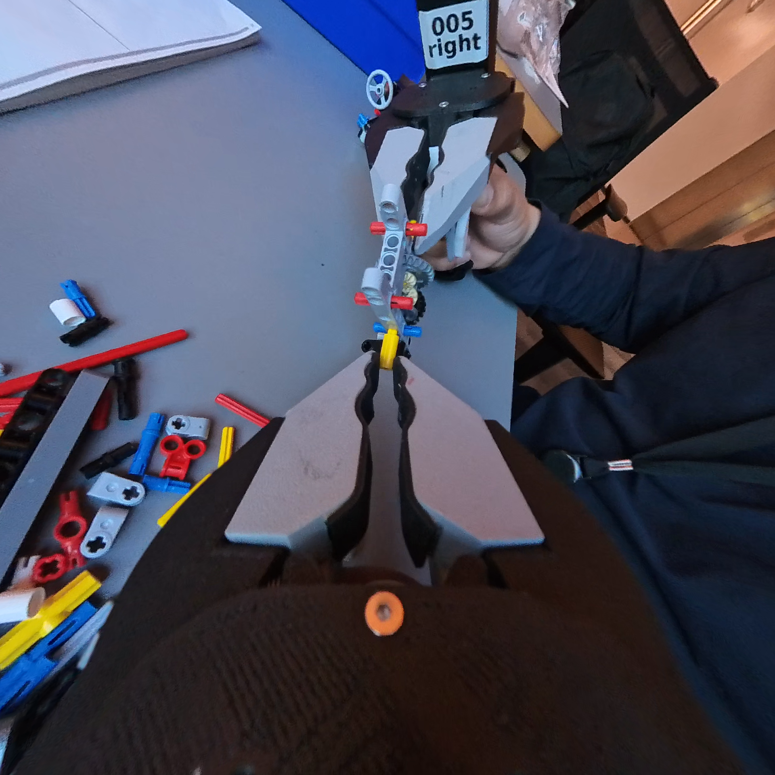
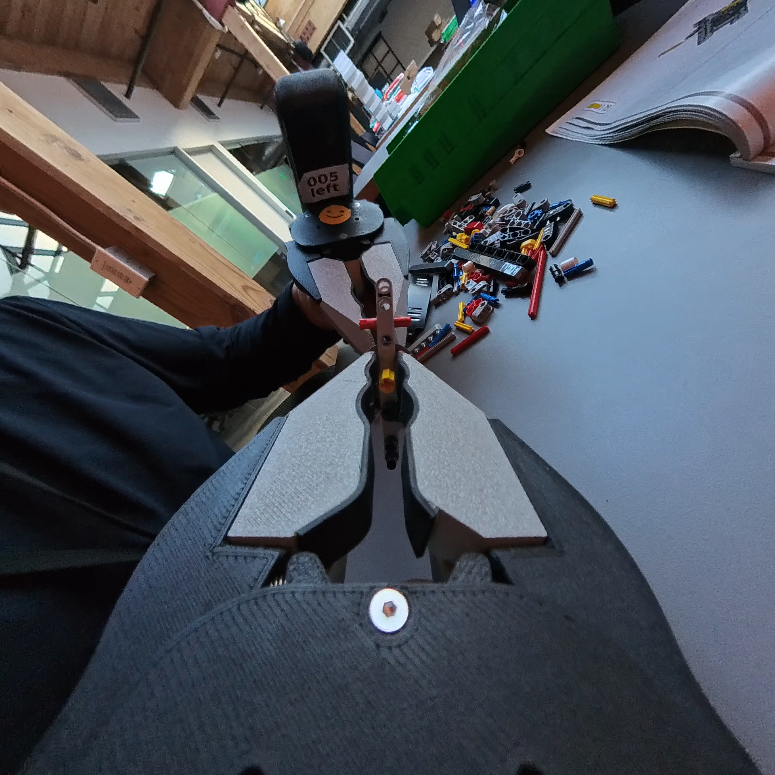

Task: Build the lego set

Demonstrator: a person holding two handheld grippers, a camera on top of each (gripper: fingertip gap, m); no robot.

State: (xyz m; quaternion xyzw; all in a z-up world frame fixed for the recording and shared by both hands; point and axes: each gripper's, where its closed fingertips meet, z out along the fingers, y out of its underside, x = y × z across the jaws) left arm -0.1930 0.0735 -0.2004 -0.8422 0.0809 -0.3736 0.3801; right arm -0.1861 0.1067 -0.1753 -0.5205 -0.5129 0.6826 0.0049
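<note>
Each gripper has a dark ribbed body and two grey wedge fingers (image 1: 318, 453) with wavy black insides. The left gripper (image 1: 386, 364) has an orange washer (image 1: 383, 613); the right gripper (image 2: 386, 364) has a silver screw (image 2: 388, 610). Both carry white labels. The person wears dark navy sleeves (image 1: 620, 289).

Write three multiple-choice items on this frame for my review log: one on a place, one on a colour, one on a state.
1. Where does the pile of loose building pieces lie?
A. on the grey table
B. in the green bin
C. on the open booklet

2. What colour is the small piece at the left gripper tips?
A. green
B. yellow
C. white

3. How is the right gripper?
A. wide open, clear of everything
B. lying on the table
C. closed on the grey beam assembly

Answers: A, the pile spreads over the tabletop; B, yellow shows between the tips; C, the beam runs between its closed fingers.
</note>
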